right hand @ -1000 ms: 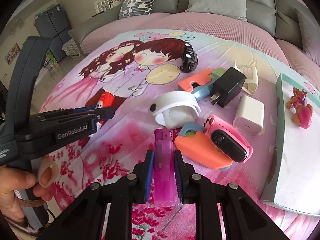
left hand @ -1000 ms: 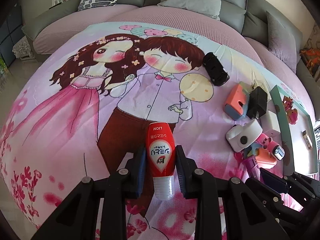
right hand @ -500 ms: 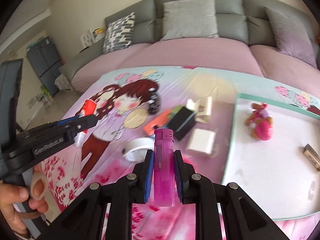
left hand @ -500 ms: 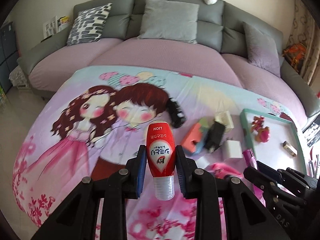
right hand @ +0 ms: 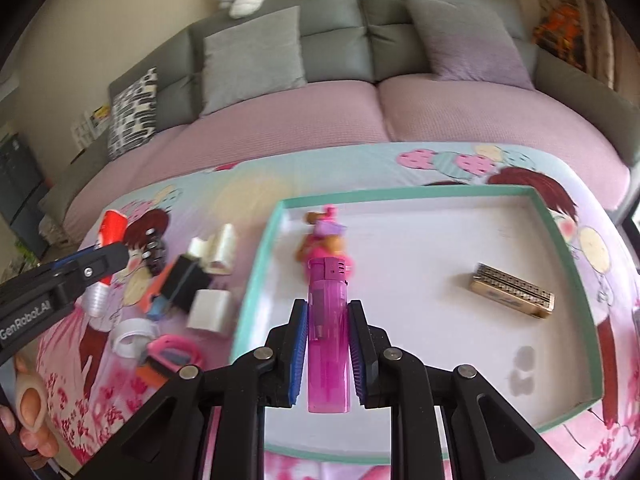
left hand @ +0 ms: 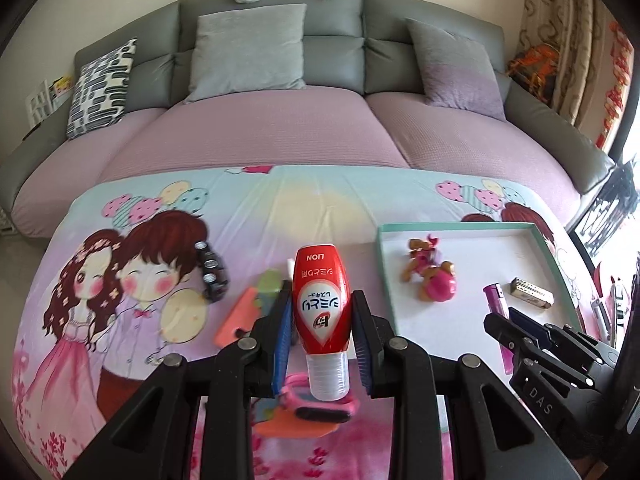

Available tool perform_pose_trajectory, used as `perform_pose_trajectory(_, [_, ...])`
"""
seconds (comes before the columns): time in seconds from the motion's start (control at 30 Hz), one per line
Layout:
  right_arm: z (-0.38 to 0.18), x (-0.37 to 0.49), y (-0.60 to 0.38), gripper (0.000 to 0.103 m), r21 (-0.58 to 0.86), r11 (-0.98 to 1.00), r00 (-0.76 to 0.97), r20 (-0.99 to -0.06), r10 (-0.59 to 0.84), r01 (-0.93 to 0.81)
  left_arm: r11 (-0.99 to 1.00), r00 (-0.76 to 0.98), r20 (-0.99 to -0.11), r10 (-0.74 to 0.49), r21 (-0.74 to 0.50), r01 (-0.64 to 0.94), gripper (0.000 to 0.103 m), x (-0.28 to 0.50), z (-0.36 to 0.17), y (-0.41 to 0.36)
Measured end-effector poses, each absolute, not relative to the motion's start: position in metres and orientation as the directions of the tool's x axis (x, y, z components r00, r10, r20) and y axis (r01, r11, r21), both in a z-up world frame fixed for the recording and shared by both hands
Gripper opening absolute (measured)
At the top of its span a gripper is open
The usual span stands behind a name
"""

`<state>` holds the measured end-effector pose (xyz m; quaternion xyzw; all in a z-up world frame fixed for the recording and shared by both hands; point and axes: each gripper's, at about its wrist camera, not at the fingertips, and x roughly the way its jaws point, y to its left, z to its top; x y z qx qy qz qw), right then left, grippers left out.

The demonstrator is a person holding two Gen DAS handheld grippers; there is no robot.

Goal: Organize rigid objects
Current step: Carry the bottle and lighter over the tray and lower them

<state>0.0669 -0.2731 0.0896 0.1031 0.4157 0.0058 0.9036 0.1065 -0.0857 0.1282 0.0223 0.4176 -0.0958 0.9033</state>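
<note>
My left gripper (left hand: 320, 308) is shut on a red squeeze bottle (left hand: 321, 300) with a clear cap, held above a pile of small items left of the tray. My right gripper (right hand: 328, 312) is shut on a translucent pink lighter (right hand: 328, 332), held over the white, teal-rimmed tray (right hand: 256, 264). The tray holds a pink toy dog figure (right hand: 324, 246) and a small brass harmonica (right hand: 514, 290). From the left wrist view the tray (left hand: 386, 272) lies to the right, with the lighter (left hand: 496, 300) above it.
Left of the tray lie a black charger (right hand: 186, 284), a white charger (right hand: 210, 306), a white clip (right hand: 218, 254), a white tape holder (right hand: 132, 334), pink and orange gadgets (right hand: 172, 354) and a black toy car (left hand: 210, 270). A grey sofa with cushions (left hand: 248, 52) stands behind.
Both grippers rose and swung to the right with the bottle and the lighter still held. The right one now hangs over the tray instead of over the pile.
</note>
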Motion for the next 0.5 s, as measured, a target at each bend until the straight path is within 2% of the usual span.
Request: perform_pose_trajectory(0.5, [0.067, 0.06, -0.367, 0.021, 0.154, 0.937, 0.596, -0.8, -0.067, 0.312, 0.944, 0.561, -0.8, -0.213, -0.019, 0.33, 0.03, 0.123, 0.105, -0.188])
